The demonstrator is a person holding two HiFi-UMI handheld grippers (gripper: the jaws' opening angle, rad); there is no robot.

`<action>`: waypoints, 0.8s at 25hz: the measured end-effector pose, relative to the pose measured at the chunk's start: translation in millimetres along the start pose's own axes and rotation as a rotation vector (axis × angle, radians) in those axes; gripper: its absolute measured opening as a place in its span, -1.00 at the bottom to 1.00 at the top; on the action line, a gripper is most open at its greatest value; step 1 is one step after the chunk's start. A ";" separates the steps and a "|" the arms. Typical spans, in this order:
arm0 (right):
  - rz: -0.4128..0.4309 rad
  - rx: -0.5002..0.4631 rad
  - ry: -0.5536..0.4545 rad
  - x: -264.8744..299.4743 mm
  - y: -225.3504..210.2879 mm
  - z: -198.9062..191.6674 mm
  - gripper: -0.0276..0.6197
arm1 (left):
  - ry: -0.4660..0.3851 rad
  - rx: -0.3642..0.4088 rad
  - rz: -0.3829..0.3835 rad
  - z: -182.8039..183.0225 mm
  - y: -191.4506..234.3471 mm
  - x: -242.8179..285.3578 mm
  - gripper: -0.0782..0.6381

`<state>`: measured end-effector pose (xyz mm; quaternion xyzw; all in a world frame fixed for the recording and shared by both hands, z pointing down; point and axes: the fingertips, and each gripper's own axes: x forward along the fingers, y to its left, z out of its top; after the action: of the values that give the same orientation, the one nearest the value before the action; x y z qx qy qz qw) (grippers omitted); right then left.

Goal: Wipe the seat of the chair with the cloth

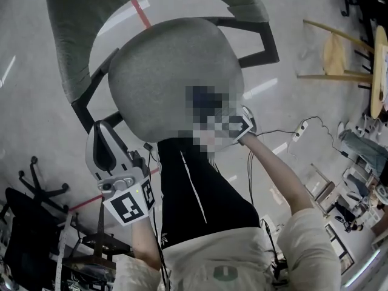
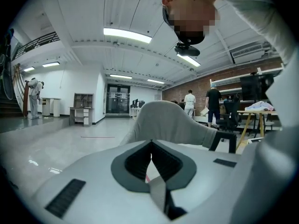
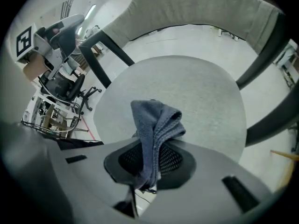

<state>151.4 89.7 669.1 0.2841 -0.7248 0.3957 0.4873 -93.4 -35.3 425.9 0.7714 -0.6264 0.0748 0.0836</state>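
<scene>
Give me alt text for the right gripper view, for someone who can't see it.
The right gripper is shut on a blue-grey cloth, whose folded end sticks up past the jaws, with the chair's round grey seat just beyond it. The curved grey backrest arcs across the top, with pale floor showing beneath it.

cloth (image 3: 155,125) — blue-grey terry, bunched, pinched in right gripper (image 3: 152,154) | seat (image 3: 201,97) — round, grey fabric, beneath cloth

My head camera looks steeply down on the chair seat (image 1: 163,71) from above. My right gripper camera faces the same seat at close range. My left gripper camera sits low and looks roughly level at the backrest (image 2: 170,120), which shows in all three views.
</scene>
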 end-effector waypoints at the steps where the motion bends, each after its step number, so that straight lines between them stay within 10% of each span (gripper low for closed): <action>1: -0.014 -0.009 0.006 -3.1 -7.3 -3.1 -0.73 | 0.000 0.002 -0.005 0.3 -1.2 1.2 -0.74; 20: -0.240 0.029 0.060 -42.7 -111.3 -45.5 -0.73 | 0.000 0.042 -0.089 0.8 -27.1 25.3 -0.74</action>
<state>277.6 71.0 672.0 0.3638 -0.6650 0.3533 0.5483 -61.6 -54.1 429.7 0.8001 -0.5897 0.0842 0.0709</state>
